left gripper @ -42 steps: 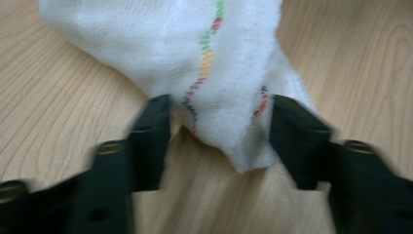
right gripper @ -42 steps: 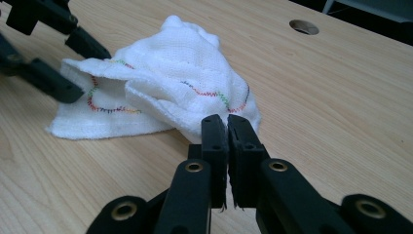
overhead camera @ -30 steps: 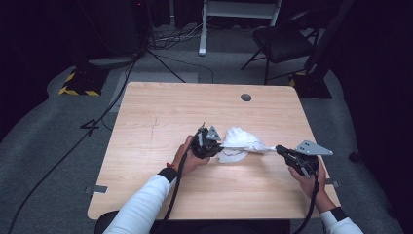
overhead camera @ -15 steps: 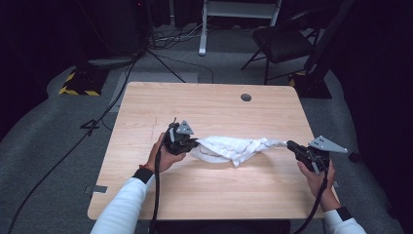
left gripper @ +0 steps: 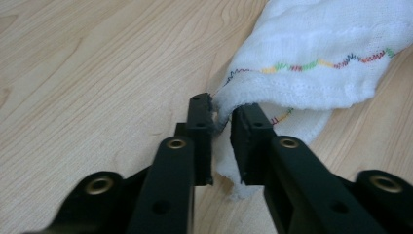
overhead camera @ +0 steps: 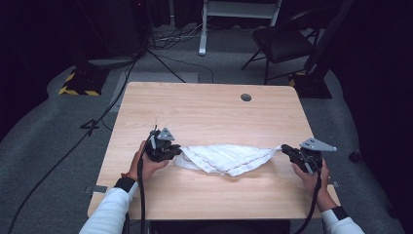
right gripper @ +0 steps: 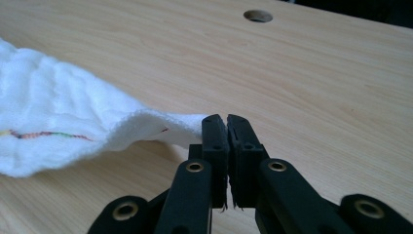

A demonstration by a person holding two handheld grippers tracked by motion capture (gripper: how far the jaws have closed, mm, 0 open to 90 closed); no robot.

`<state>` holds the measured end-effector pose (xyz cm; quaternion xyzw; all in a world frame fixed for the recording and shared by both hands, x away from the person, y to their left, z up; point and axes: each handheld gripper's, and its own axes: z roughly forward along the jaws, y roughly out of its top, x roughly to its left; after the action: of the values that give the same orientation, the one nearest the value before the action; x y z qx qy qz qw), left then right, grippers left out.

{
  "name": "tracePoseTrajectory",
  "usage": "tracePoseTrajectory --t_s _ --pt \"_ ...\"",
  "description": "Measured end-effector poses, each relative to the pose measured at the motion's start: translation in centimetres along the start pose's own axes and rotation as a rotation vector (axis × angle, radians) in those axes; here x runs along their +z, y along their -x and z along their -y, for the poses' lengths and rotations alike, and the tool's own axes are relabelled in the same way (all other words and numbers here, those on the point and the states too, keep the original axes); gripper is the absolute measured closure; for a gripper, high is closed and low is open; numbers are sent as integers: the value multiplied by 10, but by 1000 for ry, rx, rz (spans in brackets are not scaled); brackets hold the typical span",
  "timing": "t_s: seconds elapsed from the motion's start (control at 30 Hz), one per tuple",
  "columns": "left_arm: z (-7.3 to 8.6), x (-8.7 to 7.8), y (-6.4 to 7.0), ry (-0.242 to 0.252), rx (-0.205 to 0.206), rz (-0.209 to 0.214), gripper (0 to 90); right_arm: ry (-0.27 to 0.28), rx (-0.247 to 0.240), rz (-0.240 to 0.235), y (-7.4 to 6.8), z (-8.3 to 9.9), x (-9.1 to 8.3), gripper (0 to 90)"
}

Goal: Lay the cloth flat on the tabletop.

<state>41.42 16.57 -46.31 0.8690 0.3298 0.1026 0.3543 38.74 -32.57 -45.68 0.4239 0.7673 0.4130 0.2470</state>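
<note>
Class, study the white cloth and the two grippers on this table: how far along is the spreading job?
Done: each gripper has an end, the left gripper and right gripper both shut on the white cloth. In hand: the cloth is stretched between them across the table. Left: its middle sags in folds, so it likely needs opening flat.

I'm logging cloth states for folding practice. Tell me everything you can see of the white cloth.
The white woven cloth with rainbow zigzag stitching looks soft and thin. It is pulled out lengthwise across the near part of the light wooden table, rumpled and sagging in the middle. The left hand-held gripper pinches one end, the right hand-held gripper the other.
</note>
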Motion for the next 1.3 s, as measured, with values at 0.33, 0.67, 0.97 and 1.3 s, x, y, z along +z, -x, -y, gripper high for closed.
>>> tracePoseTrajectory --t_s 0.33,0.67,0.97,1.3 --pt "-6 -3 46 16 166 46 272 -56 -32 -2 -3 3 10 873" --pt "-25 38 100 -47 356 249 404 -76 -54 -12 -7 3 16 872" --pt "-38 73 102 -111 374 249 461 -85 -72 -15 -9 2 19 872" --pt "-41 57 85 -38 383 199 838 -85 -79 -15 -9 1 20 872"
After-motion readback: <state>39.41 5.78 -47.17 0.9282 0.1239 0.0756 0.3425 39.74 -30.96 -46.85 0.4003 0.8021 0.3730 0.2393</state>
